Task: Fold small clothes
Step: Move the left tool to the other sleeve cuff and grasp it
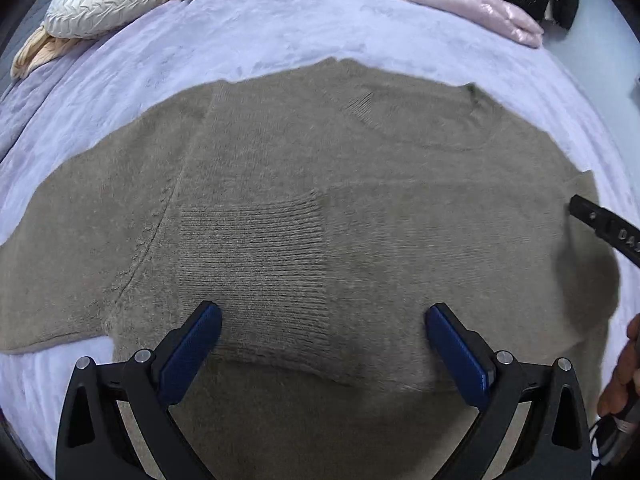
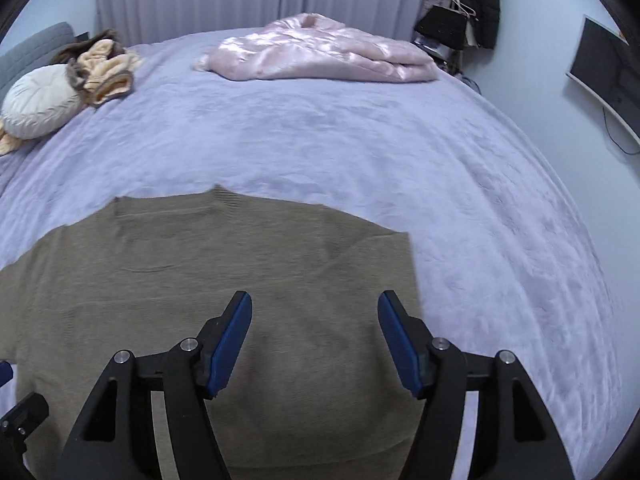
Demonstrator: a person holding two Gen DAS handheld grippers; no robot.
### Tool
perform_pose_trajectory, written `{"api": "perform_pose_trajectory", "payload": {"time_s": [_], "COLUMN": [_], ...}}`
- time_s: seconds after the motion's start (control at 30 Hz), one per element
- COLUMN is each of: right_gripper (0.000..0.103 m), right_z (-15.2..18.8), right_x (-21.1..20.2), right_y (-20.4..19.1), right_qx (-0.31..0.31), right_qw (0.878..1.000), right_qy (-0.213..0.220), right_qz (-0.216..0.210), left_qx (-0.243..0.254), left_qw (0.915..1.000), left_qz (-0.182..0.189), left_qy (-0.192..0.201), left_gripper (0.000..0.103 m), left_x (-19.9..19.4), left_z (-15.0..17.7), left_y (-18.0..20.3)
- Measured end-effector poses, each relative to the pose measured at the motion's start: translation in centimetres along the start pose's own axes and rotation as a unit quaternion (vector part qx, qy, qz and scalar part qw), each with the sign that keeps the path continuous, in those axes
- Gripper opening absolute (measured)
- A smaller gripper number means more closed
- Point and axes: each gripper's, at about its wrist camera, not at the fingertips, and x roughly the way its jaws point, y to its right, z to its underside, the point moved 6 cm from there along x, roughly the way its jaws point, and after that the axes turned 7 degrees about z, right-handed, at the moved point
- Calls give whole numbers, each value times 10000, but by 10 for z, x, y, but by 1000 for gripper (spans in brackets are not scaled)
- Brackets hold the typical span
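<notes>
A taupe knit sweater (image 1: 280, 184) lies flat on the lavender bedspread (image 1: 240, 40). One sleeve is folded across its body, with the ribbed cuff (image 1: 256, 256) near the middle. My left gripper (image 1: 322, 332) is open and empty, just above the sweater's near part. The sweater also shows in the right wrist view (image 2: 200, 264), where its right side ends in a straight edge. My right gripper (image 2: 315, 320) is open and empty above that right part. Part of the right gripper (image 1: 608, 228) shows at the left wrist view's right edge.
A pink satin jacket (image 2: 320, 56) lies at the far side of the bedspread (image 2: 400, 160). A round cream cushion (image 2: 40, 100) and peach clothes (image 2: 104, 68) lie far left. A dark coat (image 2: 480, 0) hangs by the wall. A monitor (image 2: 604, 64) is on the right wall.
</notes>
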Motion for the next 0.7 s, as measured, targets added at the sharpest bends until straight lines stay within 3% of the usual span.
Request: {"api": "perform_pose_trajectory", "payload": {"time_s": [0.07, 0.17, 0.27, 0.4, 0.5, 0.57, 0.63, 0.7], "right_gripper": [69, 70, 85, 86, 86, 86, 86, 86], "right_z": [3, 10, 12, 14, 15, 14, 15, 22], "right_x": [20, 40, 35, 25, 11, 1, -11, -24], "right_y": [4, -20, -52, -70, -58, -40, -15, 8], "right_qx": [105, 79, -267, -527, -487, -414, -280, -169], "right_qw": [9997, 9981, 9984, 9974, 9975, 9983, 9985, 9980], "right_qy": [-226, -509, -289, -108, 50, 184, 280, 361], "right_qz": [-3, -335, -400, -480, -507, -367, -384, -486], "left_qx": [52, -12, -301, -531, -597, -711, -800, -842], "left_qw": [9999, 9990, 9987, 9979, 9967, 9964, 9922, 9874], "left_qz": [-37, -375, -324, -278, -248, 63, 929, 1329], "left_qy": [144, 233, 240, 264, 493, 448, 218, 160], "left_gripper": [103, 103, 103, 103, 103, 103, 103, 103], "left_x": [-3, -15, -22, -33, -48, -53, -54, -55], "left_z": [1, 3, 6, 6, 12, 19, 29, 37], "left_y": [-6, -20, -41, -60, -75, -87, -89, -84]}}
